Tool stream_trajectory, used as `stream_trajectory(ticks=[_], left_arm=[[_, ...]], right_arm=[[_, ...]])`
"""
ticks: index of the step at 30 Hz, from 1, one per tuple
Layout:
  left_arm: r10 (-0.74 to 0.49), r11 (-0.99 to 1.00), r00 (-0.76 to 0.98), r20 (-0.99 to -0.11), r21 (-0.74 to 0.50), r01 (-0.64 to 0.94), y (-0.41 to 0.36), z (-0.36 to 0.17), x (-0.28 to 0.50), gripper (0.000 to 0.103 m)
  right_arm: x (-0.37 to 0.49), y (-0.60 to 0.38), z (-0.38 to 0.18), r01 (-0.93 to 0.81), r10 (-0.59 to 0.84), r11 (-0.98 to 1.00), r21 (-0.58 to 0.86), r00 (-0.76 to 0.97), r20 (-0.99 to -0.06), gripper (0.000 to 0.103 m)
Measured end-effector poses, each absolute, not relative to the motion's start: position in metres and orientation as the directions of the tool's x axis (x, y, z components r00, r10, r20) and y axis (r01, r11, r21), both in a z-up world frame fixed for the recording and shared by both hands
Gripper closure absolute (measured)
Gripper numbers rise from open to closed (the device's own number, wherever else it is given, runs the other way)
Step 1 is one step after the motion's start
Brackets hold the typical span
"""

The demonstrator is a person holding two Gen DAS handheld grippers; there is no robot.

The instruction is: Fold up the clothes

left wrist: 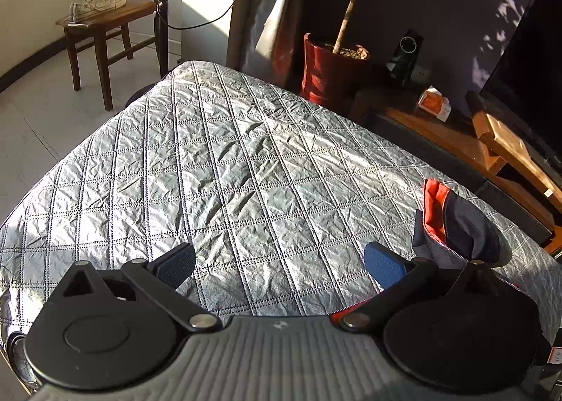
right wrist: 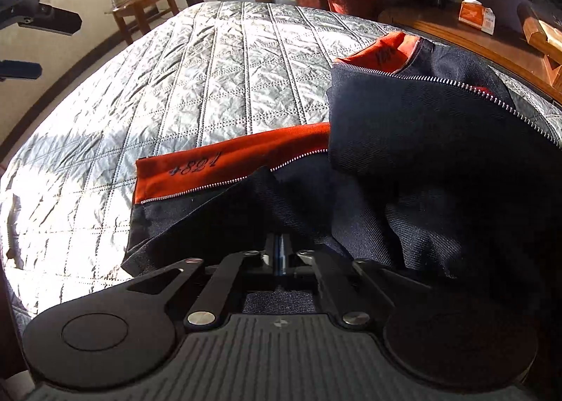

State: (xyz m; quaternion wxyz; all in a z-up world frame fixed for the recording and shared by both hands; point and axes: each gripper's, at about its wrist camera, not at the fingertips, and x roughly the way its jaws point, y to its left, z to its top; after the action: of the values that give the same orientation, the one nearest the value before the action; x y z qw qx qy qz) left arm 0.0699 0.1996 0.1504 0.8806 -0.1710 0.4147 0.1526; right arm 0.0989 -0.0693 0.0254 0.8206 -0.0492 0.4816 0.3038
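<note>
On the bed point(left wrist: 246, 162), covered by a silver quilted spread, a dark blue jacket point(right wrist: 421, 141) with orange lining lies bunched toward the right side. Its zipper point(right wrist: 491, 93) hangs undone, and one orange-lined front panel stretches flat to the left, showing stitched numerals. The collar, also orange inside, stands up at the far end of the heap.

The right gripper point(right wrist: 280, 255) points down into the near edge of the jacket; its jaws are drawn fully together, with dark cloth bunched around their tips, and whether a fold is actually pinched between them cannot be told.

The left gripper point(left wrist: 281, 265) hangs above the bare spread, left of the jacket, with its jaws spread wide and nothing between them. Its blue pads point(left wrist: 381, 264) are clear of the cloth, though the jacket's edge lies just beside the right finger.

Beyond the far end of the bed stand a wooden chair point(left wrist: 102, 21) with a pair of pale sneakers point(left wrist: 98, 4) on the seat, a red plant pot point(left wrist: 326, 67), and a low wooden bench point(left wrist: 456, 134) carrying an orange box point(left wrist: 433, 104).
</note>
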Motion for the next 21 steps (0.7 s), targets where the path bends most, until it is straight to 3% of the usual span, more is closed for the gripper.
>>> stream_trajectory(ticks=[4, 5, 6, 8, 12, 20, 21], left_arm=[[0.126, 0.895, 0.606, -0.786, -0.174, -0.411, 0.199, 0.149, 0.070, 0.001], [0.125, 0.895, 0.605, -0.786, -0.173, -0.410, 0.199, 0.149, 0.070, 0.001], [0.124, 0.896, 0.605, -0.786, -0.173, -0.409, 0.198, 0.149, 0.070, 0.001], [0.124, 0.899, 0.607, -0.785, -0.170, -0.404, 0.197, 0.149, 0.070, 0.001], [0.122, 0.898, 0.604, -0.788, -0.171, -0.405, 0.195, 0.149, 0.073, 0.001], [0.107, 0.912, 0.606, -0.788, -0.165, -0.375, 0.188, 0.147, 0.074, 0.001], [0.107, 0.911, 0.605, -0.789, -0.165, -0.377, 0.188, 0.147, 0.074, 0.001]], right_arm=[[0.065, -0.072, 0.024, -0.565, 0.512, 0.778, 0.274, 0.317, -0.798, 0.101], [0.065, -0.071, 0.030, -0.581, 0.505, 0.776, 0.246, 0.338, -0.794, 0.082], [0.065, -0.071, 0.035, -0.596, 0.499, 0.773, 0.218, 0.358, -0.789, 0.054], [0.064, -0.071, 0.045, -0.623, 0.487, 0.766, 0.161, 0.398, -0.778, 0.034], [0.099, -0.070, 0.061, -0.640, 0.473, 0.759, 0.120, 0.416, -0.777, 0.034], [0.131, -0.046, 0.031, -0.723, 0.471, 0.680, 0.123, 0.303, -0.828, 0.039], [0.132, -0.044, 0.029, -0.720, 0.473, 0.681, 0.130, 0.298, -0.829, 0.049]])
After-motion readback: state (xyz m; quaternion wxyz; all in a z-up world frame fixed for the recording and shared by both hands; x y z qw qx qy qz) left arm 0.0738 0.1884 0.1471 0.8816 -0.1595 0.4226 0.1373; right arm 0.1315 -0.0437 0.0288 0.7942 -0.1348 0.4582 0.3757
